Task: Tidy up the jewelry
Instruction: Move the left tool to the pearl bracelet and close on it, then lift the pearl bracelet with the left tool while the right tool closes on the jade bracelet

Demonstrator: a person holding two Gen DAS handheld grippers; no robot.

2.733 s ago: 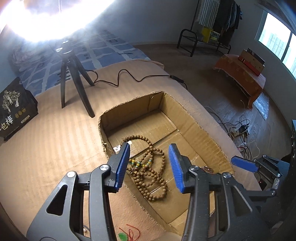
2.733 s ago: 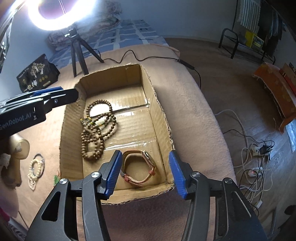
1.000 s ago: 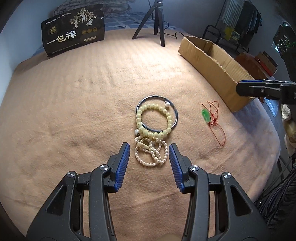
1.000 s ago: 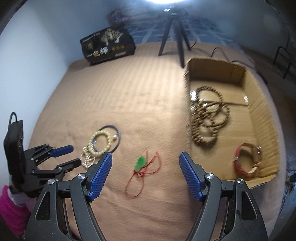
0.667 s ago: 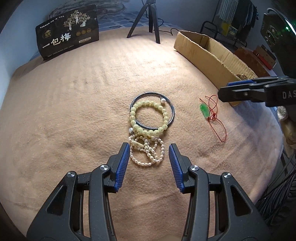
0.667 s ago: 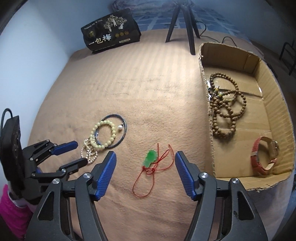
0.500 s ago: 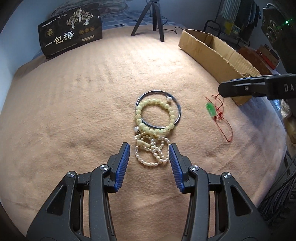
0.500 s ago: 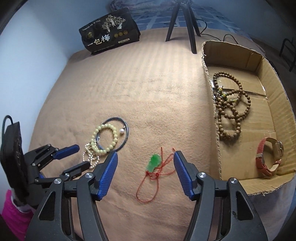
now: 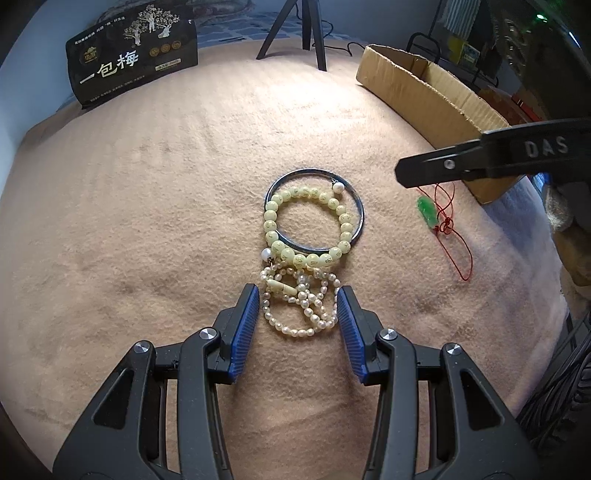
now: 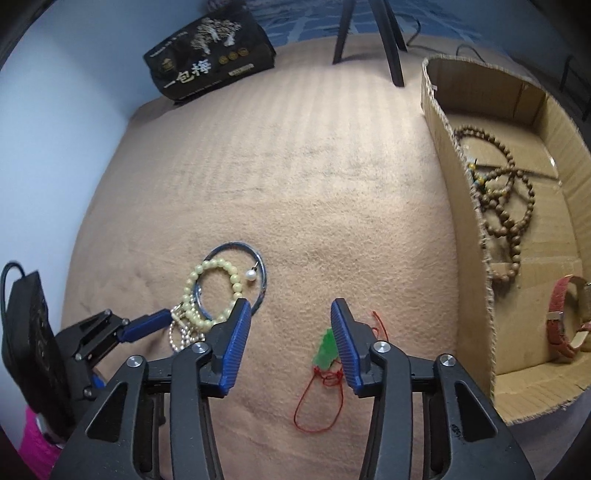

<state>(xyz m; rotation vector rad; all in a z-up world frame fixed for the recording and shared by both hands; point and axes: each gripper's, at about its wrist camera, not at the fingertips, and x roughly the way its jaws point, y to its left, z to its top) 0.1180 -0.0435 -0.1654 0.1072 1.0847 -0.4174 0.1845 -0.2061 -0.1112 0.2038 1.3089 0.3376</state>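
Note:
My left gripper (image 9: pixel 295 317) is open, its blue pads on either side of a small pearl strand (image 9: pixel 299 306) on the tan blanket. Just beyond lie a pale yellow bead bracelet (image 9: pixel 308 225) and a dark metal bangle (image 9: pixel 358 210). My right gripper (image 10: pixel 290 343) is open and empty, low over the blanket, with a green pendant on a red cord (image 10: pixel 325 350) beside its right pad. The pendant also shows in the left wrist view (image 9: pixel 426 210). The cardboard box (image 10: pixel 465 206) holds wooden bead strands (image 10: pixel 506 206) and a red-strapped watch (image 10: pixel 561 321).
A black printed bag (image 9: pixel 129 66) and a tripod's legs (image 9: pixel 295 33) stand at the far side of the blanket. The box (image 9: pixel 424 96) sits at the right edge. Cables lie on the floor past the blanket's right edge.
Both grippers left the box and swung over to the loose jewelry. My left gripper has come down closer around the pearl strand; my right gripper has dropped near the green pendant.

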